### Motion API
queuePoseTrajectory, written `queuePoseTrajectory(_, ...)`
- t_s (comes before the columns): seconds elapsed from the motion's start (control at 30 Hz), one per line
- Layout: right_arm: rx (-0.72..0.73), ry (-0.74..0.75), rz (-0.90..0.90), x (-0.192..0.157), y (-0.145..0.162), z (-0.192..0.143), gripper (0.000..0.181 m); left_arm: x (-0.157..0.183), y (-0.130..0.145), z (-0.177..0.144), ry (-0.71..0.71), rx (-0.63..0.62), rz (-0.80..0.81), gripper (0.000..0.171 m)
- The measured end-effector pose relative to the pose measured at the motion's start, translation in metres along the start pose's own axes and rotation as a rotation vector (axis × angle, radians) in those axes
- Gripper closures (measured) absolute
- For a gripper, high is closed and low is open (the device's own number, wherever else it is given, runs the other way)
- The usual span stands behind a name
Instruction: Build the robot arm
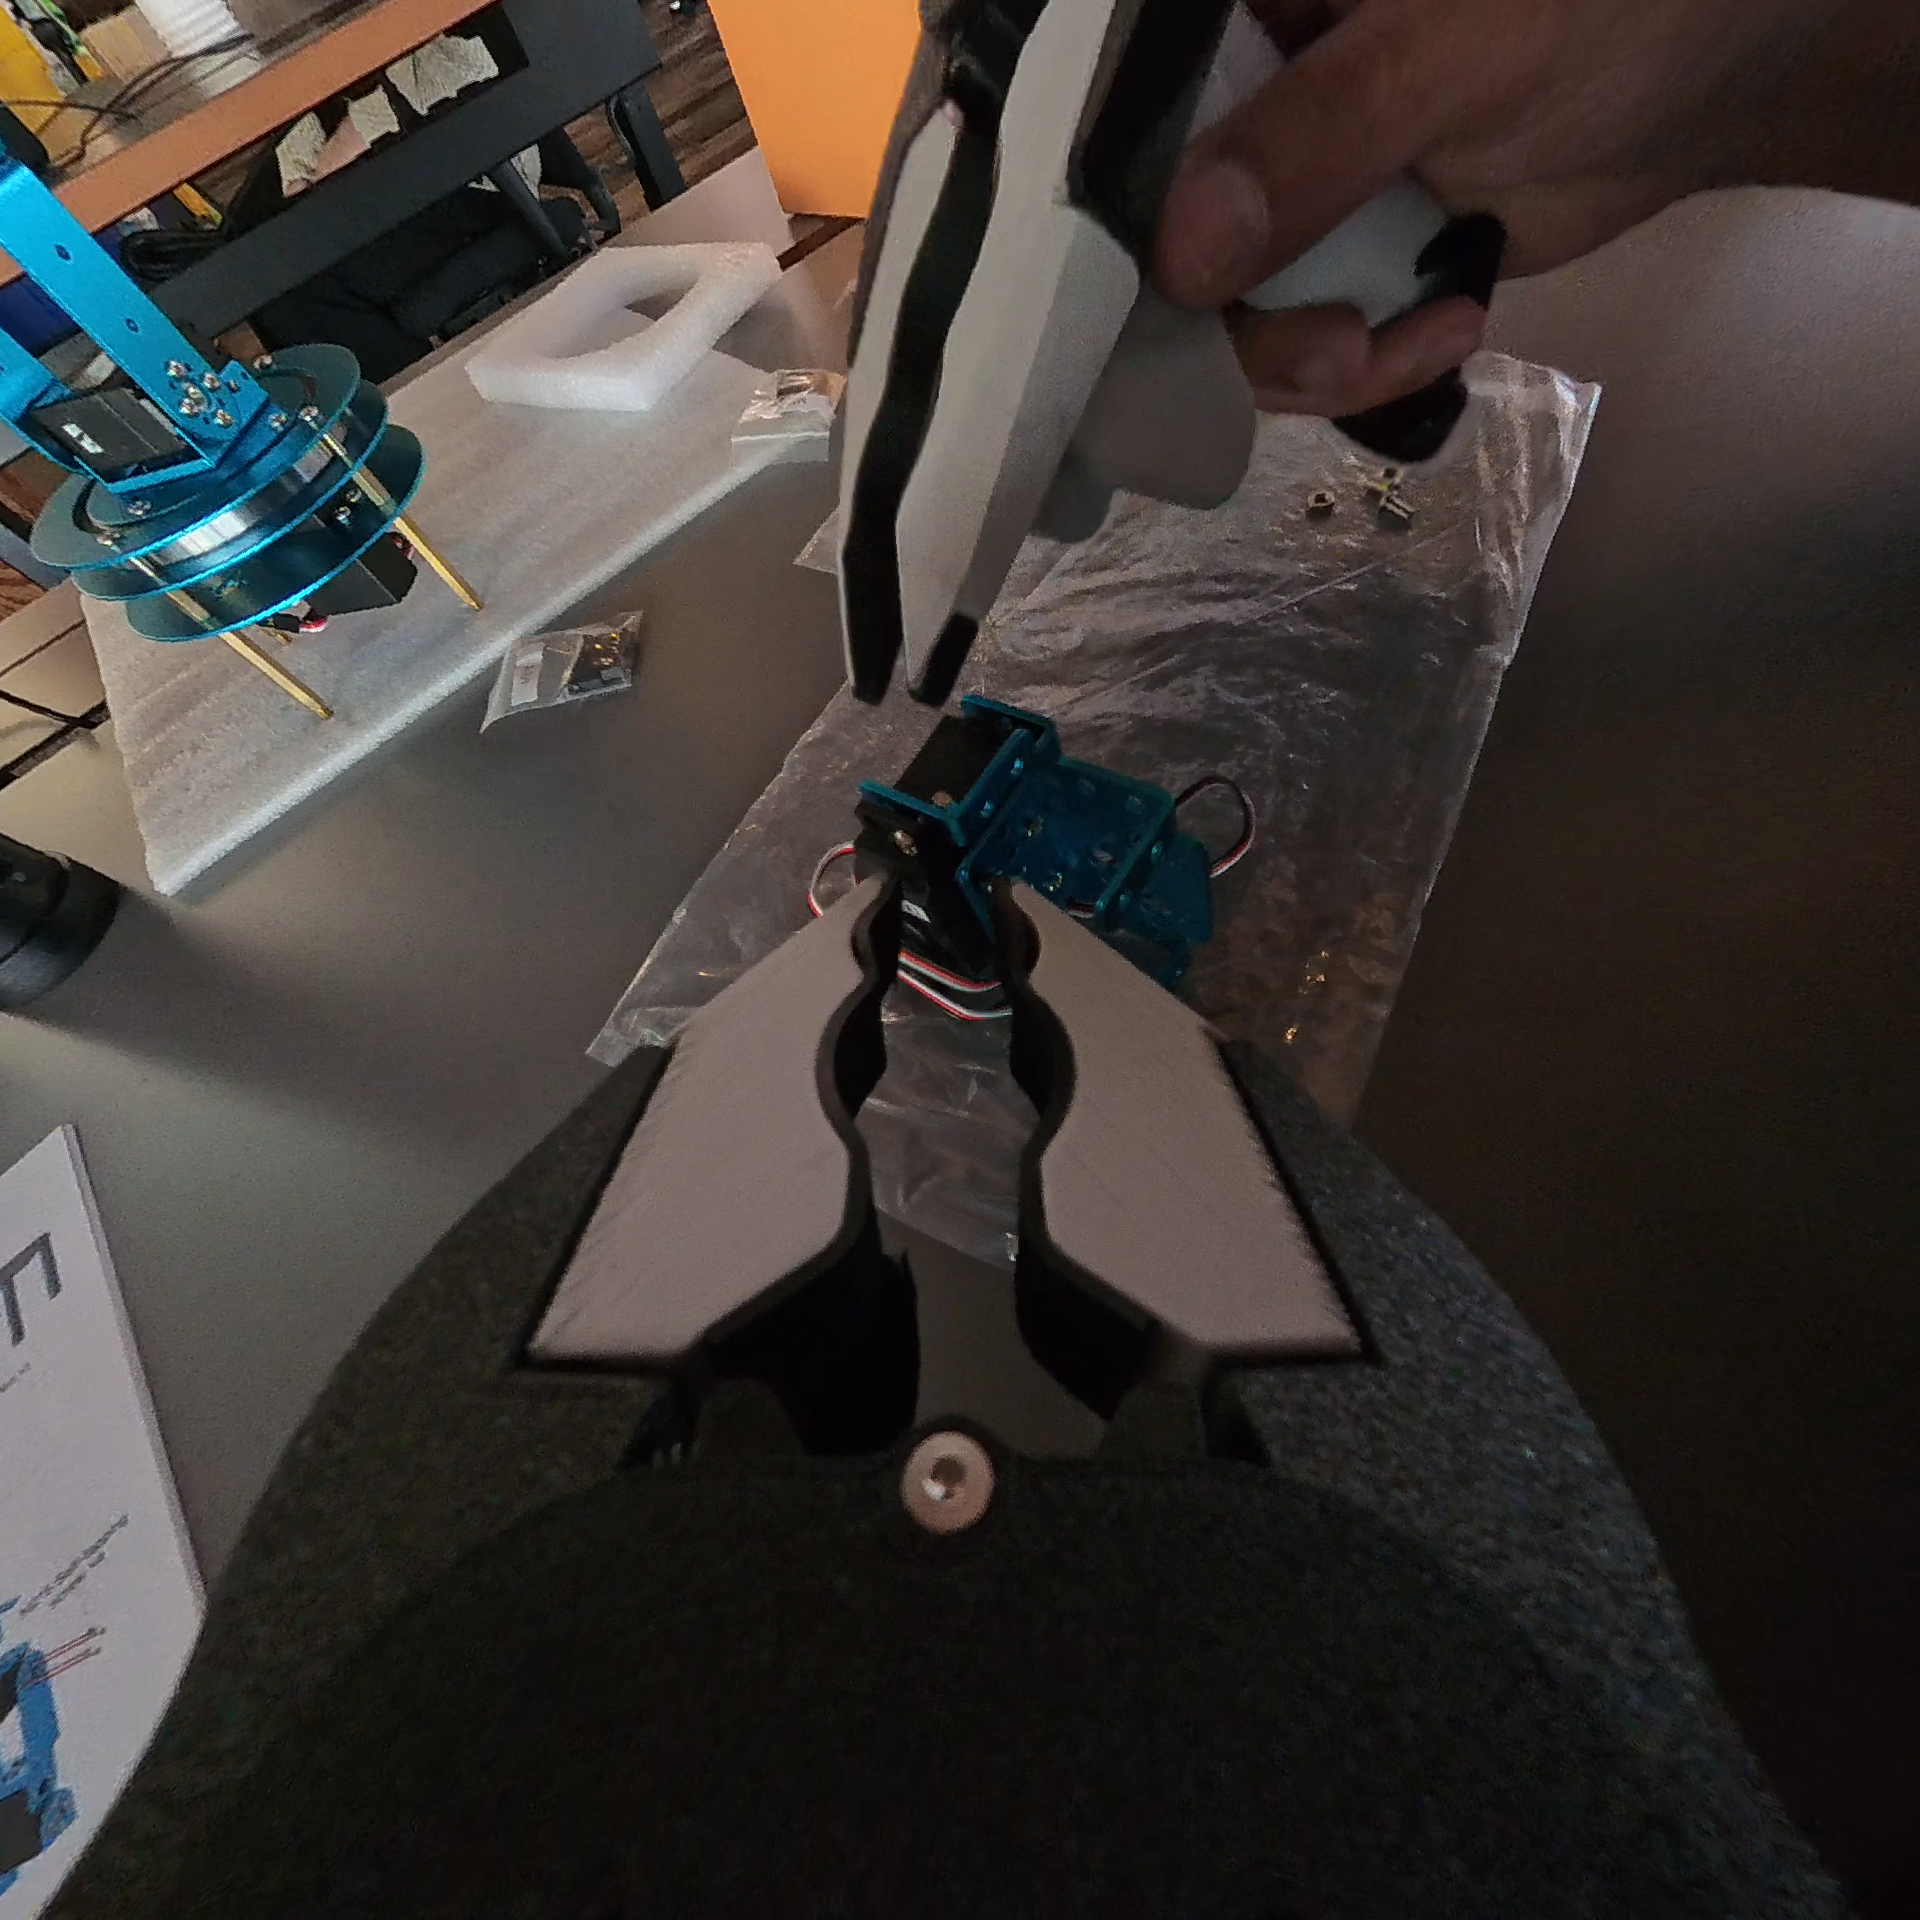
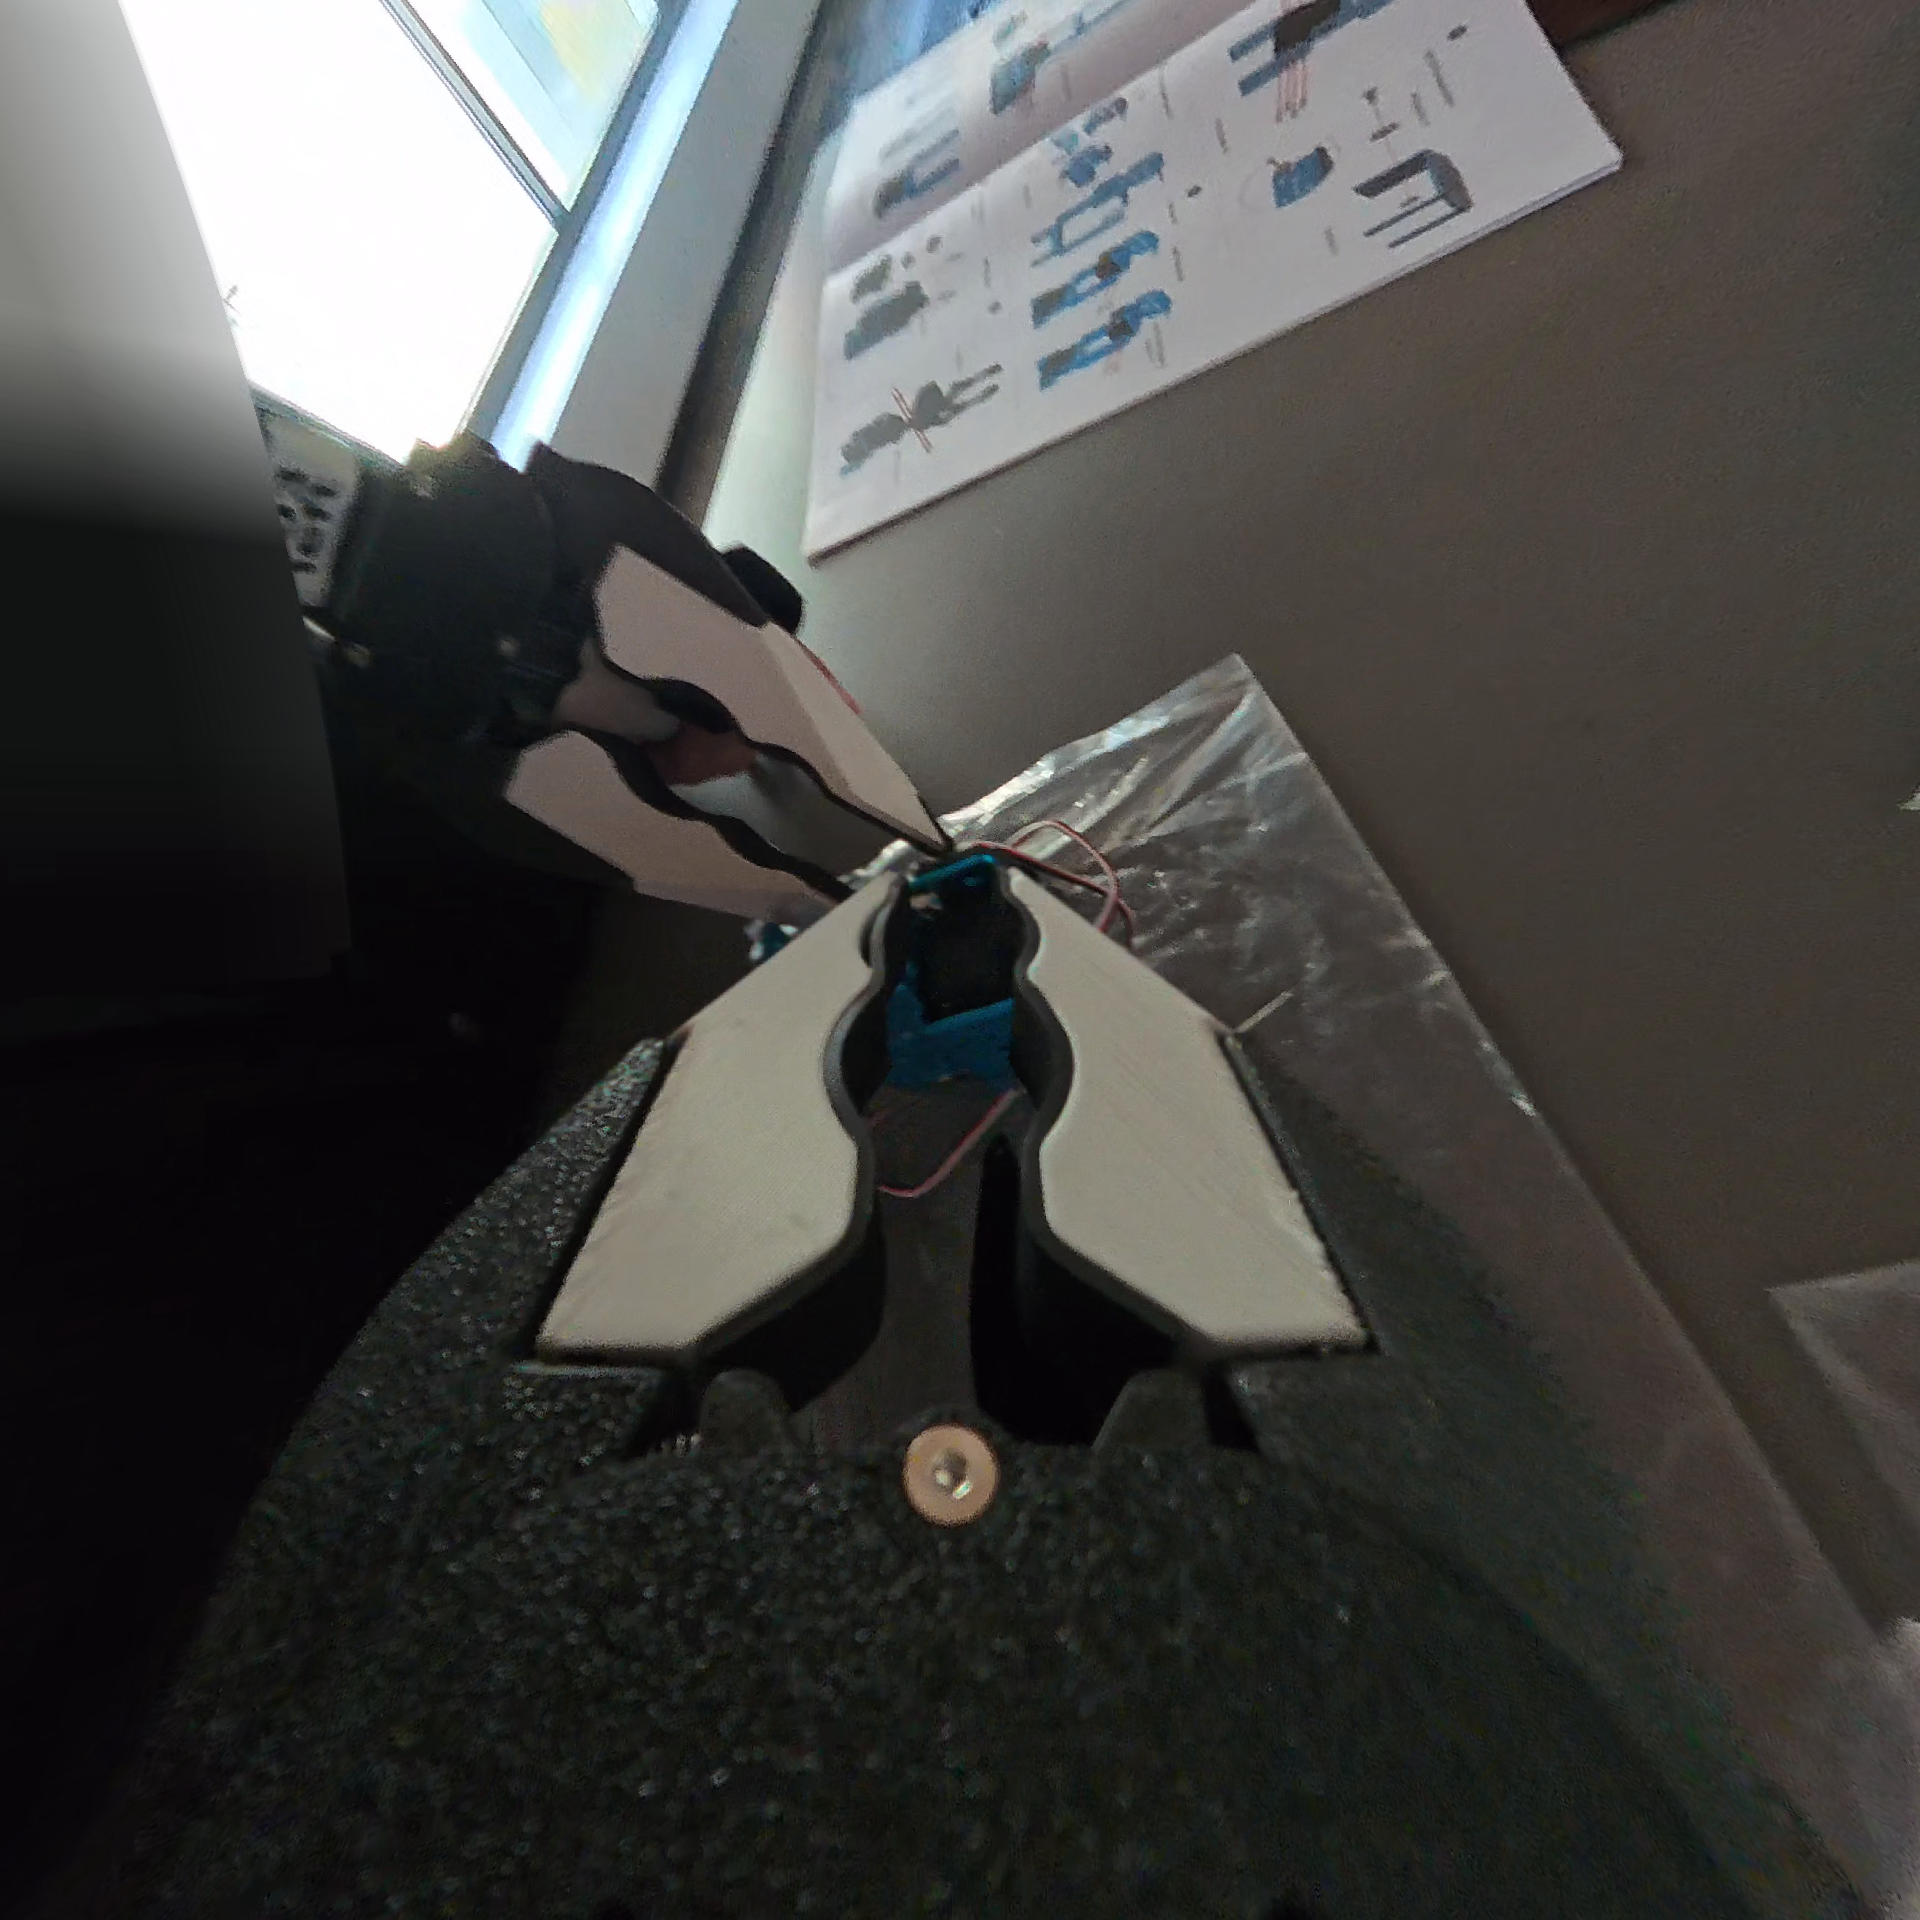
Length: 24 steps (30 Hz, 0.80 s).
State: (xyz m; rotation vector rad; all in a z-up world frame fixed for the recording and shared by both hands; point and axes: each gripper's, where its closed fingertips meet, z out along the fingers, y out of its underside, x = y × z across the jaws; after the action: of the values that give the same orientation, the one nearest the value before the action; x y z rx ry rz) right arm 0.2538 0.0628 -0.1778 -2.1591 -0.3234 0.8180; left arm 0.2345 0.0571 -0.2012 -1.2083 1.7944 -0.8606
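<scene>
Jaws of the left gripper (image 1: 948, 883) are clamping a blue servo bracket (image 1: 1049, 821) above a plastic bag (image 1: 1299, 665), steadying it, while the right gripper (image 1: 902, 681), nearly closed and empty, is hovering just above.

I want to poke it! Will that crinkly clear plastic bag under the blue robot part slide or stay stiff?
The clear plastic bag looks thin and wrinkled, so probably floppy. It lies on a smooth grey table, so it might slide easily. The blue servo bracket on it may pin that spot.

Dim, backlit by blown-out window (image 2: 343, 208); fisheye-warped edges, slight blur
</scene>
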Motion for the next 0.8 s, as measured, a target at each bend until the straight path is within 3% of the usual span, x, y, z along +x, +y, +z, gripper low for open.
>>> queuePoseTrajectory(0.3,-0.1,-0.068,-0.006,0.003,0.014,0.007,0.157,0.003,-0.003,0.002,-0.001,-0.01,-0.002,0.151)
queuePoseTrajectory(0.8,-0.099,-0.123,0.053,-0.001,0.016,0.012,0.161,0.005,-0.004,0.003,-0.014,0.01,0.039,0.155)
